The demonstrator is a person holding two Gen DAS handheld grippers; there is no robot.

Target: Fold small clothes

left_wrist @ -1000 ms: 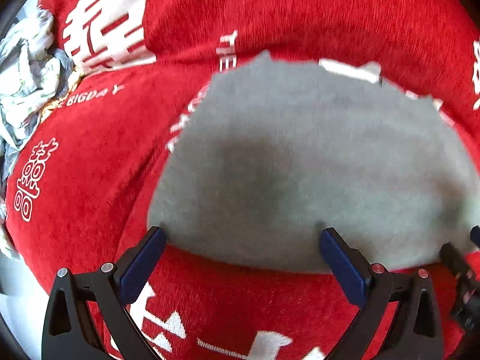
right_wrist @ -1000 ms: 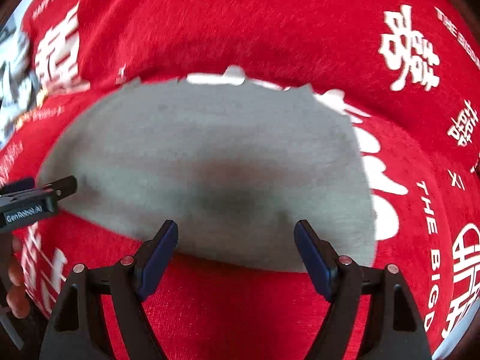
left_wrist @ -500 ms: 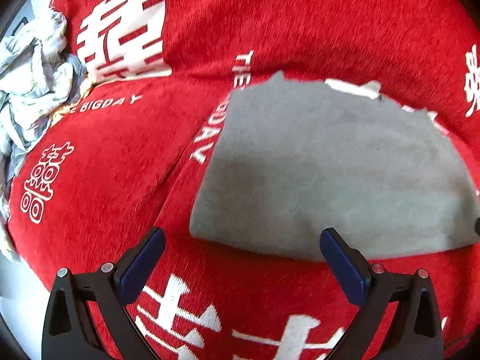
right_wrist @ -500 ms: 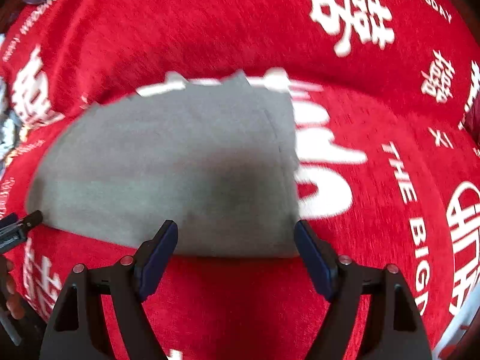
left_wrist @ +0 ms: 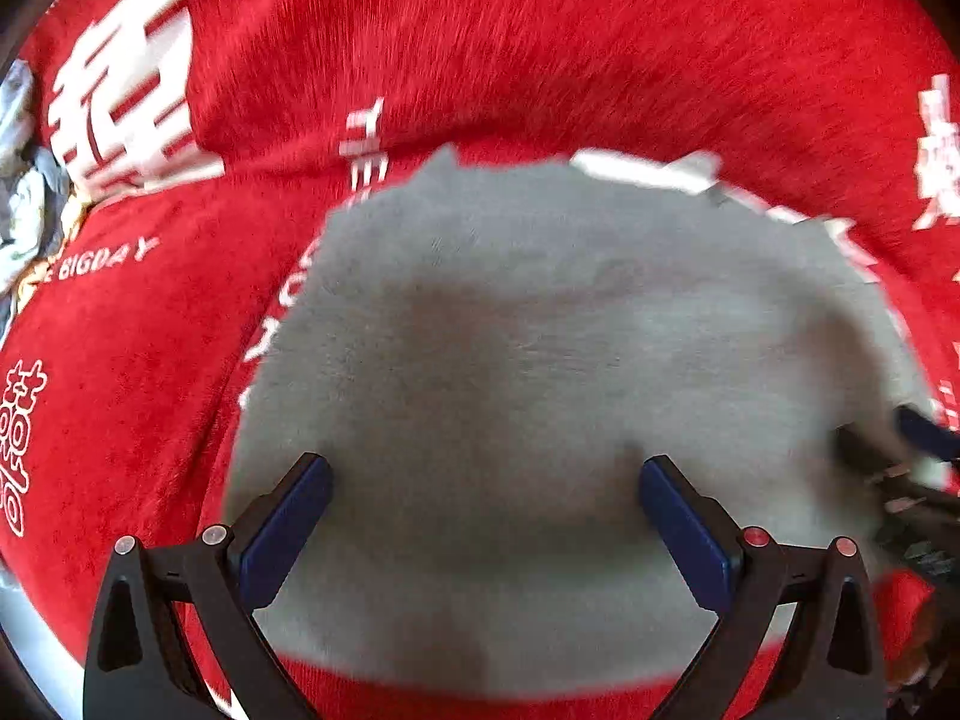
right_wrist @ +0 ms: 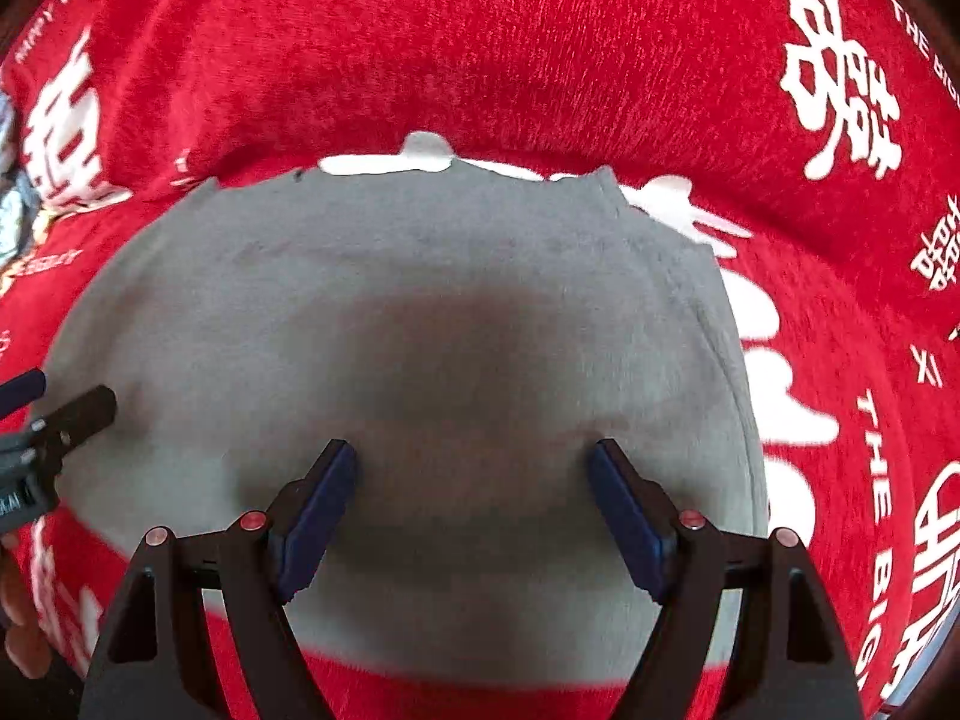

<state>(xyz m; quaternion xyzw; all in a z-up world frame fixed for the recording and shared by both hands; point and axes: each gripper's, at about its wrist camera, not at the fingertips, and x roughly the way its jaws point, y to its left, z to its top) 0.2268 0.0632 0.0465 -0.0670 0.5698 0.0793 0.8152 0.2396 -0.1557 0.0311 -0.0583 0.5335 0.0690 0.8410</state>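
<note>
Both tongs (left_wrist: 483,480) (right_wrist: 471,468) gaping, empty, over grey garment (left_wrist: 540,360), red printed cloth (left_wrist: 540,48) beneath, crumpled clothes (left_wrist: 18,192) aside

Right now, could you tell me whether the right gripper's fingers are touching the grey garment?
Cannot tell. In the right wrist view the right gripper stands open over the grey garment, but looking straight down its fingers, neither contact nor a gap shows plainly.

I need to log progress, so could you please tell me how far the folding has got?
Done: the grey garment lies flat on the red cloth. In hand: the left gripper and right gripper are above it, open, holding nothing. Left: gripping and folding it.
</note>
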